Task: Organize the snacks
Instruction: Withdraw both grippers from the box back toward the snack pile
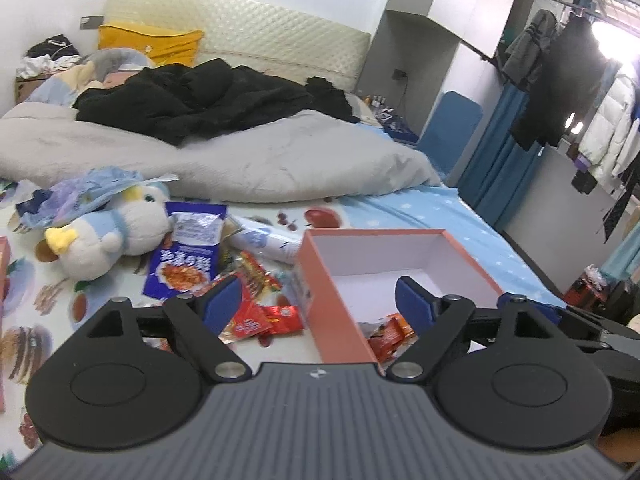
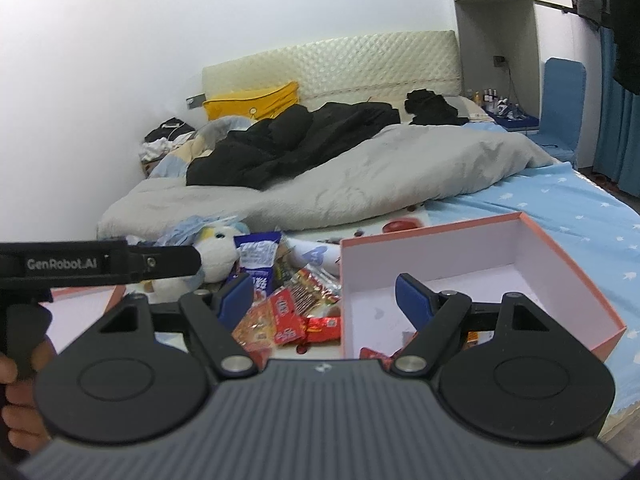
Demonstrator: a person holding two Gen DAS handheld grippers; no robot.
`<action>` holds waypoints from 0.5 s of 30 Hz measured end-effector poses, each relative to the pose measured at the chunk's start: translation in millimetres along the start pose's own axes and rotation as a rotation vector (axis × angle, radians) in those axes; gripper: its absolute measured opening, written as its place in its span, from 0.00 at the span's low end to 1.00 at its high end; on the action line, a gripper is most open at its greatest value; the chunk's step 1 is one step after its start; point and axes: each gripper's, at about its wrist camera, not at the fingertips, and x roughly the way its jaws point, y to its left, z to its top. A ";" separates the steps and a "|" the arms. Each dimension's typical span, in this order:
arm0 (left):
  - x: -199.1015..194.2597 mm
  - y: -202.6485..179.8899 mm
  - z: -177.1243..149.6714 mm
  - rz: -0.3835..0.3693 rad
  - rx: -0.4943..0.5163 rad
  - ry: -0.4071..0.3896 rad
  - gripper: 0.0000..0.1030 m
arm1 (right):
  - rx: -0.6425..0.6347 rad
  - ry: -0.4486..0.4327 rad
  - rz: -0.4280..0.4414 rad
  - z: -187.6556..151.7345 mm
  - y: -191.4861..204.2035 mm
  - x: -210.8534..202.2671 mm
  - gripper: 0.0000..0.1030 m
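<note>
Both tools empty and wide: left tool, right tool. Each straddles the pink box wall; red snack packets lie beside it on the bed.

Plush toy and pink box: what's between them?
Loose snacks: a blue packet, a white packet and red packets on the bedsheet. Clear in both wrist views.

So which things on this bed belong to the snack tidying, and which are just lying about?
Part of the job:
pink box
red snack packets
blue snack bag

Just lying about:
plush toy
grey duvet
black clothes
yellow pillow
</note>
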 end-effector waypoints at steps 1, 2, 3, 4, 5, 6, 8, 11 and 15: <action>-0.4 2.8 -1.9 0.012 0.000 0.001 0.88 | -0.003 0.003 0.005 -3.1 3.2 -0.4 0.77; -1.1 6.1 -4.0 0.023 0.001 0.002 0.91 | -0.006 0.004 0.009 -5.6 5.3 -0.4 0.77; -1.6 8.8 -6.3 0.034 0.002 0.002 0.92 | -0.011 0.006 0.011 -7.9 7.8 -0.4 0.77; -2.9 12.0 -9.2 0.041 0.003 0.002 0.94 | -0.014 0.012 0.015 -10.8 10.7 -0.2 0.77; -3.1 15.0 -11.5 0.044 0.005 0.003 0.96 | -0.016 0.016 0.020 -13.0 13.5 -0.2 0.77; -4.1 17.3 -13.8 0.046 0.007 0.004 0.96 | -0.018 0.018 0.026 -15.3 15.7 0.1 0.77; -6.7 21.6 -19.7 0.053 0.012 0.006 0.98 | -0.024 0.025 0.035 -20.4 21.6 0.0 0.77; -12.3 28.0 -29.4 0.068 0.025 -0.004 1.00 | -0.029 0.035 0.047 -28.2 30.2 0.3 0.77; -20.2 37.8 -40.4 0.098 0.015 -0.020 1.00 | -0.041 0.043 0.061 -38.1 40.3 0.3 0.77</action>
